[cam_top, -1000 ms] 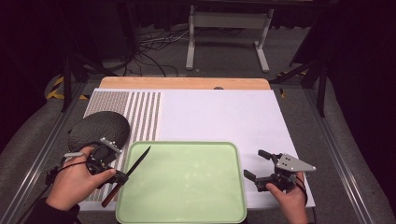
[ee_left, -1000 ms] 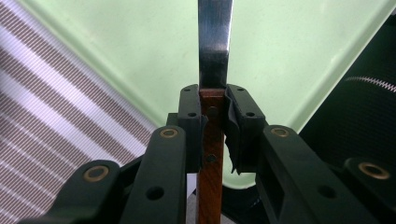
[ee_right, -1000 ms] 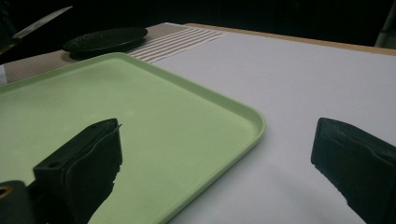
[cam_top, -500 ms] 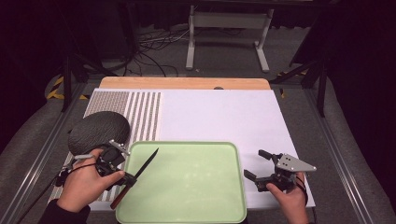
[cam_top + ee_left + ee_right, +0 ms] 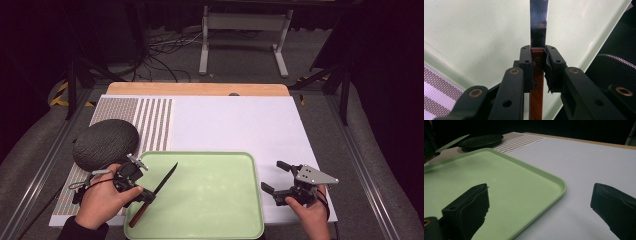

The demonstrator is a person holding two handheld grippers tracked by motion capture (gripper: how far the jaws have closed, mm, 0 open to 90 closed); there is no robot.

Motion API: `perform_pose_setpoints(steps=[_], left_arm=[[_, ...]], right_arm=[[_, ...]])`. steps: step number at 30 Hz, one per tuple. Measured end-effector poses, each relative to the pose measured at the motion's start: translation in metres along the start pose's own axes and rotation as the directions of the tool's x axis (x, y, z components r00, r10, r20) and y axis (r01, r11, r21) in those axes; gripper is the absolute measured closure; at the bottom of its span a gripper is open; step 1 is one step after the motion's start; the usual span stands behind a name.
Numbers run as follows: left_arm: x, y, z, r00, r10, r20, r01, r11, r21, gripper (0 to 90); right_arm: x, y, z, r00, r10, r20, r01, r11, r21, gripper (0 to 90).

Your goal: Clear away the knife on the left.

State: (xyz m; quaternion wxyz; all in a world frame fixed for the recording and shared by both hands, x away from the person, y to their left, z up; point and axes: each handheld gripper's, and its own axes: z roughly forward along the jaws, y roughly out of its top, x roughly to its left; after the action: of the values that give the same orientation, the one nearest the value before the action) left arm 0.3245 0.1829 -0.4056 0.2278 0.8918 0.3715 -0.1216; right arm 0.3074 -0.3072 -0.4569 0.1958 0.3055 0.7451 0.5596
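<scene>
Moved: the left gripper [image 5: 142,192] has carried the knife [image 5: 156,192] farther over the green tray [image 5: 220,220].
Grip: clamped on the knife's handle.
Right gripper [image 5: 280,182]: jaws apart, holding nothing.
Left to do: likely laying the knife down.

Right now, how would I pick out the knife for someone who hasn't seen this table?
Find the green tray at the table's near edge. At its left rim, the left gripper clamps a knife by its reddish wooden handle, its dark slim blade angled out over the tray, unlike the round dark pad beside it.

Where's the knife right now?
In the high view the knife is at the left, clamped by its wooden handle in the left gripper, its blade reaching over the green tray's left edge, near the dark round pad.
</scene>
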Motion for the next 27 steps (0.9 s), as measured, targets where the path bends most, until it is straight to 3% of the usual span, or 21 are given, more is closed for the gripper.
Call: perform_pose_setpoints(steps=[10,17,27], left_arm=[[-0.001,0.002,0.005,0.9999,0.003,0.017,-0.003,1.0,0.007,77.8],[0.005,-0.002,0.014,0.9979,-0.052,0.039,0.052,0.9987,0.001,77.8],[0.009,0.0,0.023,0.9961,-0.076,0.044,0.075,0.997,0.017,77.8]], right_arm=[[0.0,-0.001,0.001,1.0,0.006,-0.006,-0.006,1.0,0.003,2.8],[-0.001,-0.001,0.001,0.9998,0.007,-0.016,-0.006,1.0,0.007,2.1],[-0.001,-0.002,0.001,0.9997,0.007,-0.025,-0.007,1.0,0.014,1.9]])
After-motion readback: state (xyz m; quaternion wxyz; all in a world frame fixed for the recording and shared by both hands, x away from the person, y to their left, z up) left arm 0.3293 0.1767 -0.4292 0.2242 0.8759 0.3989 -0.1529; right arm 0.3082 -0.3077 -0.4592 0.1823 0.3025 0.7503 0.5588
